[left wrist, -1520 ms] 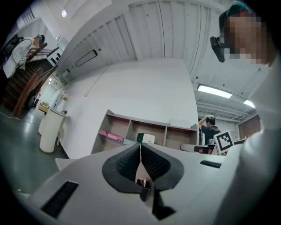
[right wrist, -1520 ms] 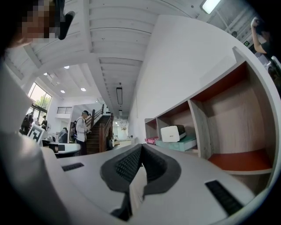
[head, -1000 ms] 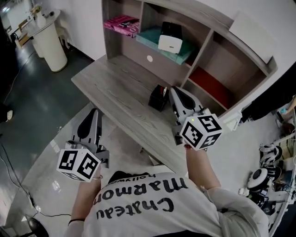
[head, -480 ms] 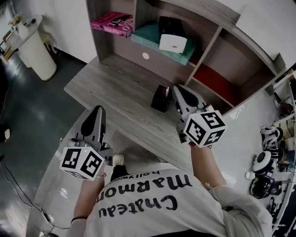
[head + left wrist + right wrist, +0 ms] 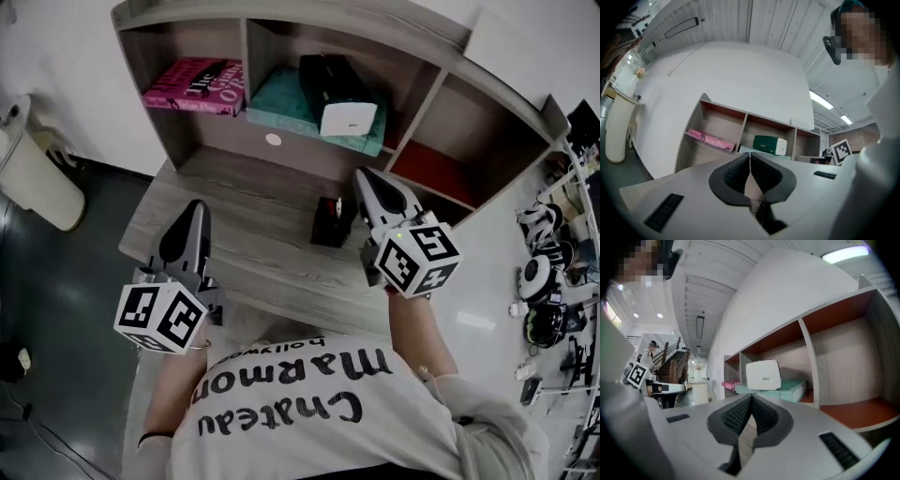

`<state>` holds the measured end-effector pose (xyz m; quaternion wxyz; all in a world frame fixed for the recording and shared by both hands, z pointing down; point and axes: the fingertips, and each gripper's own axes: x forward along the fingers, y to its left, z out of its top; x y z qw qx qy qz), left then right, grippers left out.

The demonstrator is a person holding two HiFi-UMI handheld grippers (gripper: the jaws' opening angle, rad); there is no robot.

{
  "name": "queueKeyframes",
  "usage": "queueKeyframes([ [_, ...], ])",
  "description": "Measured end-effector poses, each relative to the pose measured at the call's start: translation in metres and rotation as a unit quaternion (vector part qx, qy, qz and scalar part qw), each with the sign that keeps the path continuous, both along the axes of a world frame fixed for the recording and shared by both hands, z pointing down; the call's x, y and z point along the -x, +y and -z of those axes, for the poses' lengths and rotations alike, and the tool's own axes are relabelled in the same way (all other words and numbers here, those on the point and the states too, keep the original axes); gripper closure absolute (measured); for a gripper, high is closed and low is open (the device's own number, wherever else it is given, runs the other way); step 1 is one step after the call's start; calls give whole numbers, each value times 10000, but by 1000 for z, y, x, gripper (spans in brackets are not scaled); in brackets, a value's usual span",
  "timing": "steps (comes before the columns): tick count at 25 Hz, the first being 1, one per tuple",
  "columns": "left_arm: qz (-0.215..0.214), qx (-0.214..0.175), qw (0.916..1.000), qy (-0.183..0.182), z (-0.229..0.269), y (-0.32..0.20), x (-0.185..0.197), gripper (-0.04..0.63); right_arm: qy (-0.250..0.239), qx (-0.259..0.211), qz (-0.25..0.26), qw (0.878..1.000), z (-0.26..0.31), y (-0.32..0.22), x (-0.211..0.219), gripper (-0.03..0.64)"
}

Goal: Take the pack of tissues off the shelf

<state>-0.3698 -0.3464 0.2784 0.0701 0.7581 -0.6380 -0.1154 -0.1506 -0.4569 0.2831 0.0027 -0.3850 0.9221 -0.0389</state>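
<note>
Far left in the head view there's a white bin (image 5: 33,178) on the floor beside the wooden desk (image 5: 253,258).

The left gripper (image 5: 193,208) hangs over the near left edge of the desk. Its jaws are pressed together with nothing between them, which is pretty clear in the left gripper view (image 5: 749,155).

Up on the shelf unit (image 5: 246,56), the left compartment has a pink book (image 5: 192,86) lying flat. The middle compartment is where the pack of tissues (image 5: 334,94) is: dark green with a white end facing out. It's sitting on top of a flat teal box (image 5: 281,98).

From the left gripper's camera the pack (image 5: 769,144) shows above and a bit right of the jaw tips, well apart from them.

On the desk below that compartment there's a small black box (image 5: 332,221), just left of the right gripper (image 5: 367,176).

The right gripper is also closed and empty, jaws together (image 5: 751,398). It's over the desk in front of the shelf and is the nearer of the two to the tissues, but not touching them. In its own view the pack's white end (image 5: 762,375) sits just above the jaw tips, pretty much straight ahead, with the teal box (image 5: 787,389) under it.

The right compartment has a red floor (image 5: 436,173).
</note>
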Motion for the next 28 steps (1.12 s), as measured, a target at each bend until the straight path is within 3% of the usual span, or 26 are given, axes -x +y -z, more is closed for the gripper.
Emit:
queueKeyframes([
  [6, -518, -122, 9985, -104, 11, -25, 13, 574, -191, -117, -554, 9982, 11, -6, 2, 607],
  [13, -923, -163, 9956, -20, 13, -38, 23, 574, -305, -223, -770, 9963, 20, 1, 15, 607],
  [28, -1221, -43, 9924, 160, -7, -51, 37, 574, 51, -687, -916, 9934, 54, -16, 41, 598],
])
